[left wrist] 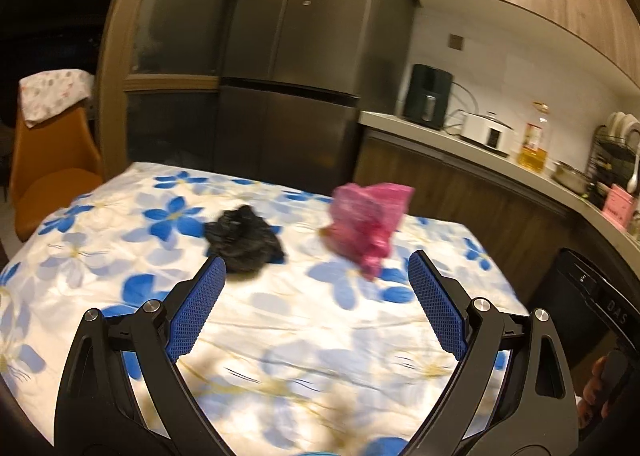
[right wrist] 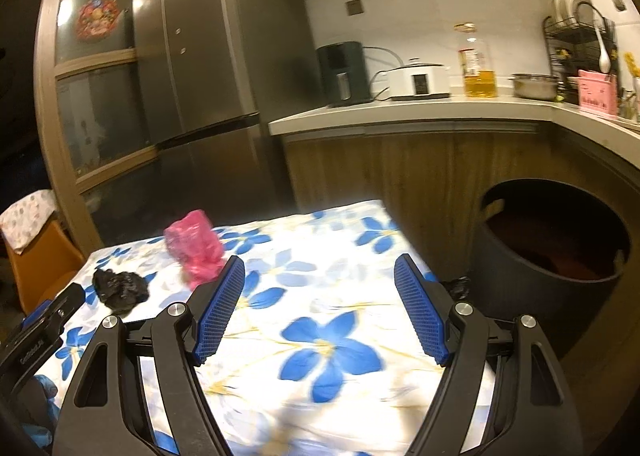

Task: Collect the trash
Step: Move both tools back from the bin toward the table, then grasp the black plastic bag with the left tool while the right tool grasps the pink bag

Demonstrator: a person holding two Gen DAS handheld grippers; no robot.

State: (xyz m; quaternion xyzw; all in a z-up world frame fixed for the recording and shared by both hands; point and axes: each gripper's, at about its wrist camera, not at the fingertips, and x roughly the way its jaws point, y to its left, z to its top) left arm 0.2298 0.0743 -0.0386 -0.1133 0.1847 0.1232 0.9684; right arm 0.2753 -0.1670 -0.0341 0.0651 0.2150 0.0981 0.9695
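Left wrist: left gripper (left wrist: 317, 264) wide, empty; black bag (left wrist: 243, 243) just ahead-left, pink bag (left wrist: 370, 221) ahead-right.

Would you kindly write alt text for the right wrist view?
The open right gripper hovers over a table with a blue-flowered cloth, holding nothing. A crumpled pink bag and black bag lie ahead to the left; a dark bin stands to the right.

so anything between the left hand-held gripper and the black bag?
Nothing: bare floral cloth separates left hand-held gripper from black bag in the left wrist view.
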